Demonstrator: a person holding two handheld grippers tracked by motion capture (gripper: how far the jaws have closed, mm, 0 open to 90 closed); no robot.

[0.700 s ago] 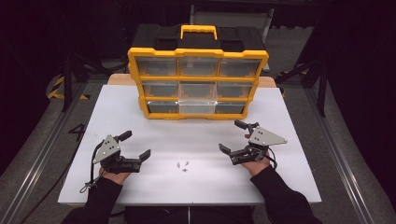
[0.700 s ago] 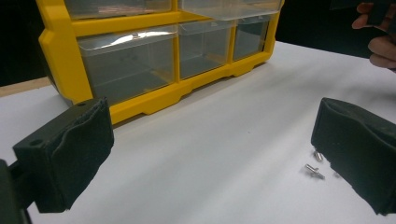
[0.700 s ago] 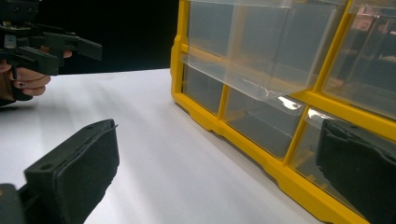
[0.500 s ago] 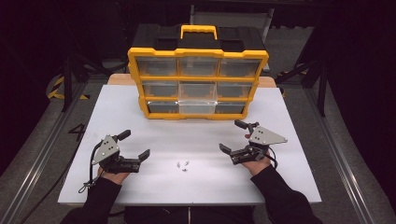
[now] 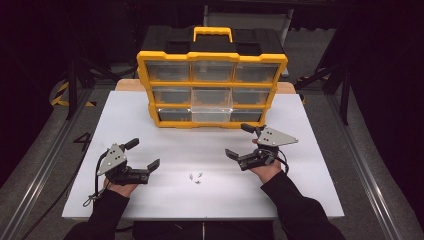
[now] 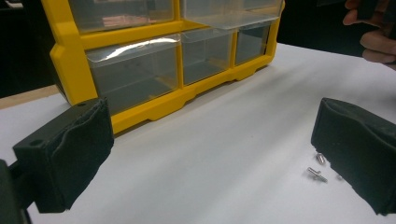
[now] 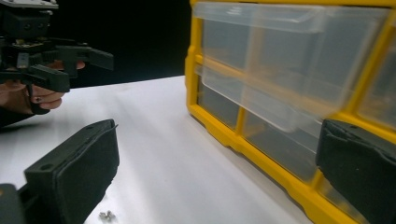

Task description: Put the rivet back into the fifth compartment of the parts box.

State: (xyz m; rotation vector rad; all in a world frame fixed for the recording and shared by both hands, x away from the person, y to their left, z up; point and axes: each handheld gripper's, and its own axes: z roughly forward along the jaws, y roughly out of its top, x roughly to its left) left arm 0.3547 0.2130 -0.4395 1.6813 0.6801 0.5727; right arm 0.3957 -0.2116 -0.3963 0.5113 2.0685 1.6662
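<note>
High view shows a small cluster of screws (image 5: pixel 195 177) lying loose on the white table (image 5: pixel 210 205), about midway between the two grippers and touching neither. Left gripper (image 5: pixel 150 167) rests in the person's left hand, to the left of the screws, with its jaws spread and nothing between them; in the left gripper view the screws (image 6: pixel 317 172) lie just beside the right-hand jaw pad, on bare tabletop. Right gripper (image 5: pixel 234 156) sits to the right of the screws, its jaws likewise spread wide and empty. Behind both, at the far side of the table, stands a yellow organizer (image 5: pixel 212 90) with clear drawers, its bottom middle drawer (image 5: pixel 212 114) pulled partly out.
</note>
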